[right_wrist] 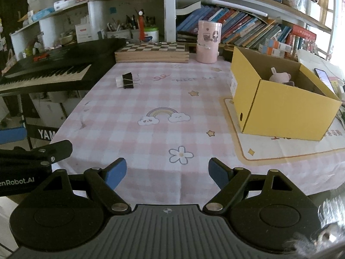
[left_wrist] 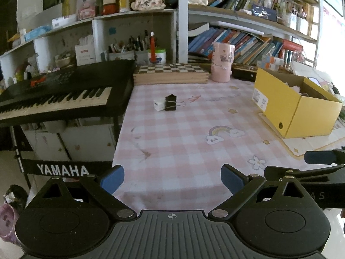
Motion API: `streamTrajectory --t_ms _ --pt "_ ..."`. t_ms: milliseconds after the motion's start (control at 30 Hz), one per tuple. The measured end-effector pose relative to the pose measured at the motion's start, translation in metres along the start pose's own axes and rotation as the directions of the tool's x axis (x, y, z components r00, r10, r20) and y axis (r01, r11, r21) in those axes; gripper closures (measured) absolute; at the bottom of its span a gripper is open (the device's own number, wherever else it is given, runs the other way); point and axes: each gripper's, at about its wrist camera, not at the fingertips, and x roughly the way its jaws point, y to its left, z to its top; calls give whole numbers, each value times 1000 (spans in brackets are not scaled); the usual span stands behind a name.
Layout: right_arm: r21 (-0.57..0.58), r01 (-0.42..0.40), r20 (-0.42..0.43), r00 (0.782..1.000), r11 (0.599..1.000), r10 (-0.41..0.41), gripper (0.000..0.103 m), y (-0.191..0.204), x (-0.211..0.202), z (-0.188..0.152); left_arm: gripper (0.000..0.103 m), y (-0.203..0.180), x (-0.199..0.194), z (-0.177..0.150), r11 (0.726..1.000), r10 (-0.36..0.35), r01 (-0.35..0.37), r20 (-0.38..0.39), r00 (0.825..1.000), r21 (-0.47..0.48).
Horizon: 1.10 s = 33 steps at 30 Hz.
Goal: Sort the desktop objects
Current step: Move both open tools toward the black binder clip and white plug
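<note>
While both my grippers hang open and empty over the near tabletop, the black binder clip and white block touching it lie far ahead, nearer my left gripper than my right gripper.

Daylight pours in from a window at the right edge, blown out to white glare. The worktop is evenly lit with soft shadows. Fisheye distortion bends the shelves; the corners darken and blur.
</note>
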Motion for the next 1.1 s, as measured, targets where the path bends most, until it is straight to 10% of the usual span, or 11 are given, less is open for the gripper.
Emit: streamTrajectory --t_ms 1100 --pt "-125 -203 -40 979 971 200 23 -28 121 101 5 0 91 78 976 168 -168 -14 986 -140"
